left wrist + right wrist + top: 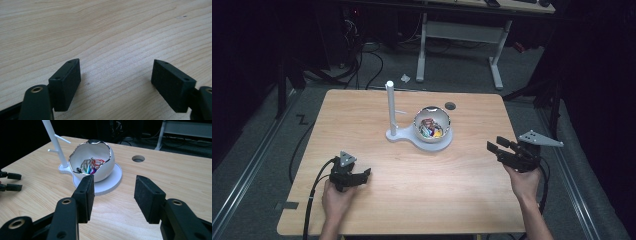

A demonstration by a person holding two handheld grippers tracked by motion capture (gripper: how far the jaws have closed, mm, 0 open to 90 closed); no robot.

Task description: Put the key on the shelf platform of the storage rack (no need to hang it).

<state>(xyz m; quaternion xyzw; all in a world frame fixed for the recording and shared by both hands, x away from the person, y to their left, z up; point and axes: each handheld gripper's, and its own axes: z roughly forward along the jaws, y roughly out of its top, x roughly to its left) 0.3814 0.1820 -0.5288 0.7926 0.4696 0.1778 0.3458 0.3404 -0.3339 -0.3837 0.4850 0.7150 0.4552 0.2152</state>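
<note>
- Left gripper (362, 176), at seven o'clock: jaws spread, empty, low over the table (422, 200).
- Right gripper (498, 147), at four o'clock: jaws apart, empty.
- Eggshell bowl (100, 157), centre toward twelve: probably fragile and slick; the small clips (90, 165) inside look light, so pinch one by its loop.

Table (412, 200) pale wood, wavy grain. Stand (398, 134) and post (390, 107) white. Bowl (100, 161) white, shiny silver rim. Clips (90, 165) inside red, blue, green, purple, silver. Gripper pads (86, 195) black. Floor (257, 165) grey.
</note>
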